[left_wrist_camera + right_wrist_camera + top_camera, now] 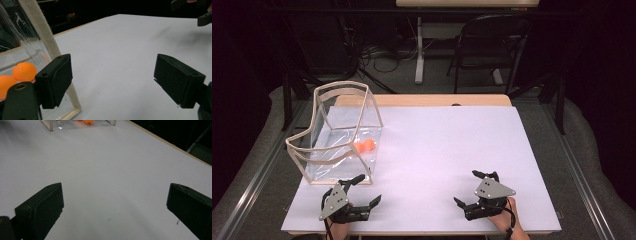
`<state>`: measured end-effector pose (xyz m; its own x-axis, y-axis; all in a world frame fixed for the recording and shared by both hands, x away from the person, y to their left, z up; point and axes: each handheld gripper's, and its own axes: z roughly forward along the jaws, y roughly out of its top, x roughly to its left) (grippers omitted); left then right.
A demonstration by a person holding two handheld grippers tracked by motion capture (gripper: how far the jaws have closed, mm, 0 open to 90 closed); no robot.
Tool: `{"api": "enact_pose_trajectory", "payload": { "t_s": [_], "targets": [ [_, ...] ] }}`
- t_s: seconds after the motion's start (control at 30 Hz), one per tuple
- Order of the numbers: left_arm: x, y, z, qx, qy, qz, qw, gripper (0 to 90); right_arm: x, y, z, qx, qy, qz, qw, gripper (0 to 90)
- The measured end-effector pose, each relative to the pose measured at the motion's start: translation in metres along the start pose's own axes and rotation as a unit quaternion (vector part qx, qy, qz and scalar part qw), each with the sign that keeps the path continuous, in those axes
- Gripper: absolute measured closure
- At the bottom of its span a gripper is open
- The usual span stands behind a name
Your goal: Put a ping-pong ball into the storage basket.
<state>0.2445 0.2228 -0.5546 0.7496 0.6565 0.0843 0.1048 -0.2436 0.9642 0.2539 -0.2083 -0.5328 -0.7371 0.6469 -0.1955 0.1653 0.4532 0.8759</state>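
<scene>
Clear plastic bag with cream fabric trim, boxy, standing open-topped on white tabletop, at about 10 o'clock from table centre in high view. Walls glossy, see-through, slightly creased; trim strips run along rim and edges, top rim bowed. Two orange balls inside, smooth, matte, round, resting on bag floor near its right wall, side by side and touching or nearly so.

Left gripper at 7 o'clock, black blocky jaws spread wide, nothing between them; far jaw tip just beside bag's near right corner. Grey three-cornered plate on top. In left gripper view, bag's trimmed corner post close behind left jaw, balls visible through clear wall at 9 o'clock.

Right gripper at 5 o'clock, held in a hand, jaws wide apart, empty, well apart from bag. In right gripper view, bare white surface between jaws, bag base and orange ball far off at 12 o'clock.

Tabletop flat, matte, pale wood edge at far side.
</scene>
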Motion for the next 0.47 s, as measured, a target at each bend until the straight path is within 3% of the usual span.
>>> {"api": "enact_pose_trajectory", "payload": {
  "t_s": [0.47],
  "targets": [
    [0.0008,0.0003,-0.0009,-0.002,0.002,0.0,1.0,15.5,0.0029,-0.0032,-0.0032,0.0,-0.004,0.0,1.0,0.2]
  ]
}}
